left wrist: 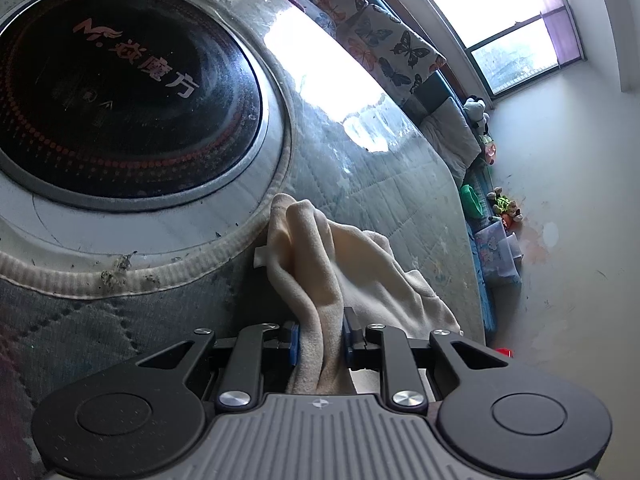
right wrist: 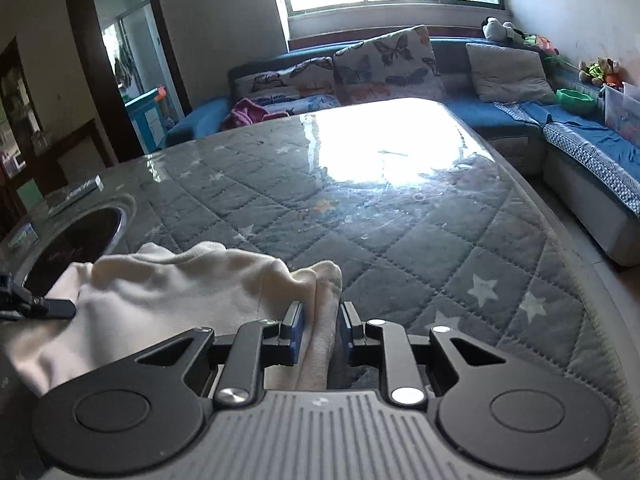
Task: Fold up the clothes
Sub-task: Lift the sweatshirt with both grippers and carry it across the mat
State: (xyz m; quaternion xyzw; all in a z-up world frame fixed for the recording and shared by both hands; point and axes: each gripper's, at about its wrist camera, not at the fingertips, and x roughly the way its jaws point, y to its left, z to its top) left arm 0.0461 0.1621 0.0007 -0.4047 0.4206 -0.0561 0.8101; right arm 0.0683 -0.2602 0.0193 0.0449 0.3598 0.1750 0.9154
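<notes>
A cream garment (left wrist: pixel 320 264) lies bunched on the grey quilted table cover (left wrist: pixel 400 208). My left gripper (left wrist: pixel 320 336) is shut on one edge of it, with cloth pinched between the blue pads. In the right wrist view the same cream garment (right wrist: pixel 180 284) spreads to the left, and my right gripper (right wrist: pixel 320 326) is shut on another edge of it, just above the table cover (right wrist: pixel 400 240). The left gripper's black fingertip (right wrist: pixel 48 304) shows at the far left of that view, holding the cloth's other end.
A round black induction hob (left wrist: pixel 120 92) is set into the table beside the garment; it also shows in the right wrist view (right wrist: pixel 76 240). A blue corner sofa (right wrist: pixel 520 116) with butterfly cushions (right wrist: pixel 388 64), toys and a green basin (right wrist: pixel 576 98) stands behind the table. A doorway (right wrist: pixel 128 60) opens at left.
</notes>
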